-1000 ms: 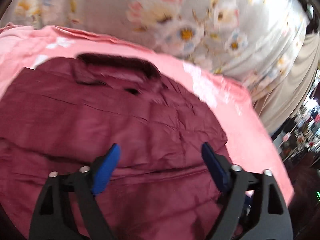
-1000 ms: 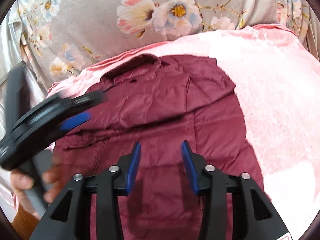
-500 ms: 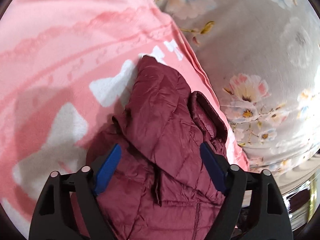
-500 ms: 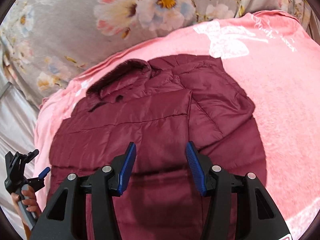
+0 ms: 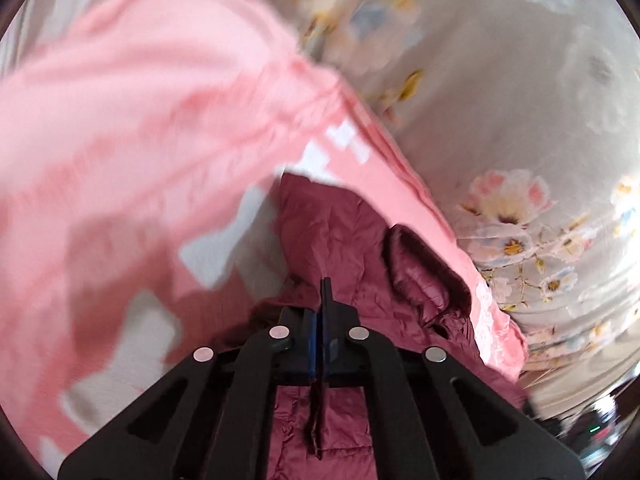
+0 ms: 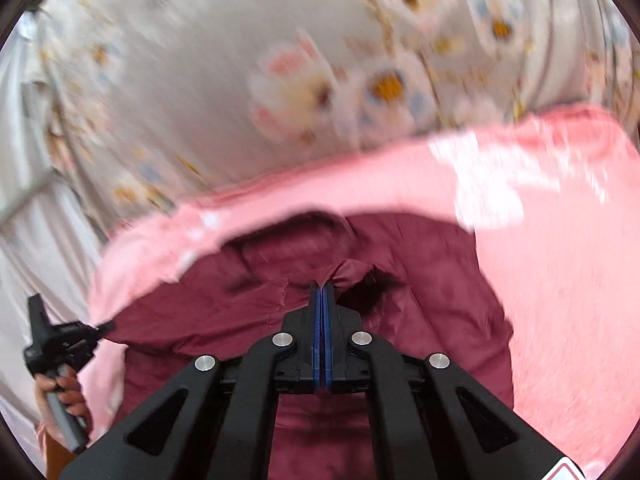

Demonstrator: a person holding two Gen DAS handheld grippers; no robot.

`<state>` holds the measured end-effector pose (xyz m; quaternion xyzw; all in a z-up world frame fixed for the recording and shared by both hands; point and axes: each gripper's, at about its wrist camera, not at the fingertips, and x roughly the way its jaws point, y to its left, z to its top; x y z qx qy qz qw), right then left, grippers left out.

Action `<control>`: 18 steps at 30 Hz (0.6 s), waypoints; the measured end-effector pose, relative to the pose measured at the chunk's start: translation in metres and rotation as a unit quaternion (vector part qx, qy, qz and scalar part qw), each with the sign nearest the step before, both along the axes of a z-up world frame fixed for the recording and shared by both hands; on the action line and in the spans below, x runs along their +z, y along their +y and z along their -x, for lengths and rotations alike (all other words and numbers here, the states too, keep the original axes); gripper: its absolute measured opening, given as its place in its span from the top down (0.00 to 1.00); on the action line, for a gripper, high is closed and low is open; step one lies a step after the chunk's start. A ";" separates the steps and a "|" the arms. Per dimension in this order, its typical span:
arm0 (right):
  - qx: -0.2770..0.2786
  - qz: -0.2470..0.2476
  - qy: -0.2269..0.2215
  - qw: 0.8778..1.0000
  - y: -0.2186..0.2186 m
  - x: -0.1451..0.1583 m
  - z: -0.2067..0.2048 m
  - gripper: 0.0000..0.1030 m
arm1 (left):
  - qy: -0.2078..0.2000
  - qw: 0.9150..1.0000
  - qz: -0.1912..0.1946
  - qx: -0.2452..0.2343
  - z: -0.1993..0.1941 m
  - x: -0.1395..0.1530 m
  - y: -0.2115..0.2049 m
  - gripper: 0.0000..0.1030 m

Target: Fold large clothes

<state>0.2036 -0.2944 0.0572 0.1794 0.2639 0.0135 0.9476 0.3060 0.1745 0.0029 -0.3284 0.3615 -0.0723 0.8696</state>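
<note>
A maroon puffer jacket (image 5: 344, 232) lies on a pink blanket (image 5: 120, 120), its collar (image 5: 424, 264) toward the floral sheet. My left gripper (image 5: 325, 292) is at the jacket's side edge, its jaws closing together on a thin fold of fabric that hangs beneath them. The right wrist view shows the jacket (image 6: 420, 280) spread wide, and the left gripper (image 6: 106, 326) pulls its left corner taut, held by a hand (image 6: 60, 388). My right gripper (image 6: 322, 286) is over the jacket's middle, jaws closing on a bunched ridge of fabric that is lifted off the layer below.
A grey sheet (image 5: 500, 80) with a flower print lies beyond the blanket's far edge, seen also in the right wrist view (image 6: 240, 60). The pink blanket (image 6: 560, 260) stretches wide to the right of the jacket. Dark clutter shows at the left view's lower right.
Both grippers went from open to shut on jacket fabric. The left one swung from over the jacket's body to its side edge. The right one rose, drawing a fold up.
</note>
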 end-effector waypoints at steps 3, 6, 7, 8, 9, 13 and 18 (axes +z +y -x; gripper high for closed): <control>0.008 0.032 0.028 0.999 0.007 -0.015 0.004 0.99 | -0.006 0.999 -0.046 0.001 0.011 0.005 -0.003 1.00; 0.013 0.037 0.091 0.995 0.008 -0.060 -0.008 0.99 | 0.023 0.997 -0.075 0.004 0.005 -0.016 -0.006 1.00; 0.014 0.035 0.104 0.994 0.009 -0.069 -0.011 0.99 | 0.038 0.996 -0.080 0.006 0.002 -0.027 -0.005 1.00; 0.015 0.036 0.114 0.993 0.010 -0.078 -0.013 0.99 | 0.044 0.996 -0.082 0.008 0.001 -0.033 -0.006 1.00; 0.016 0.039 0.123 0.992 0.011 -0.086 -0.014 0.99 | 0.052 0.995 -0.082 0.009 0.000 -0.041 -0.005 1.00; 0.022 0.039 0.153 0.987 0.014 -0.109 -0.016 1.00 | 0.070 0.993 -0.093 0.005 -0.002 -0.060 -0.005 1.00; 0.027 0.035 0.172 0.984 0.015 -0.114 -0.022 1.00 | 0.072 0.989 -0.128 0.001 -0.001 -0.066 -0.013 0.98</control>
